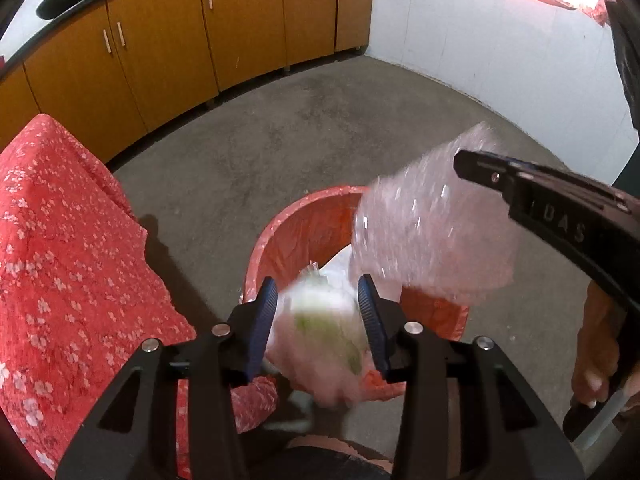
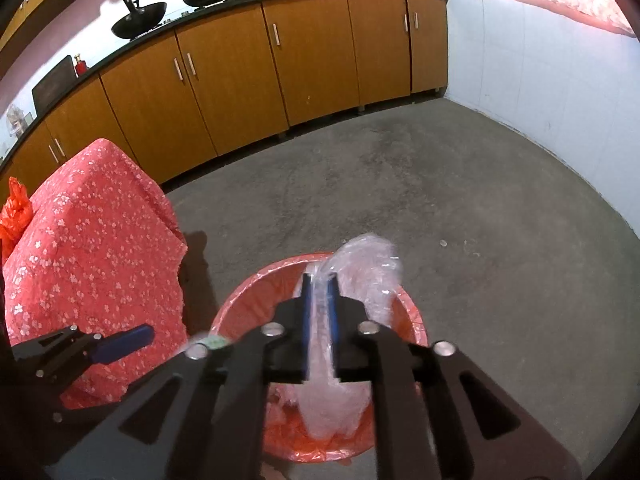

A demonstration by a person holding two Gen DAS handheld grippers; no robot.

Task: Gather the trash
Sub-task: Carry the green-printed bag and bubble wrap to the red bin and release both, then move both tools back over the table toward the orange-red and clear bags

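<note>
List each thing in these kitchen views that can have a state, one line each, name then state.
left gripper: open, blurred wrapper between its fingers
right gripper: shut on clear plastic bag
trash bin: lined, uncovered, partly filled
cabinet doors: closed
woks: on the counter
</note>
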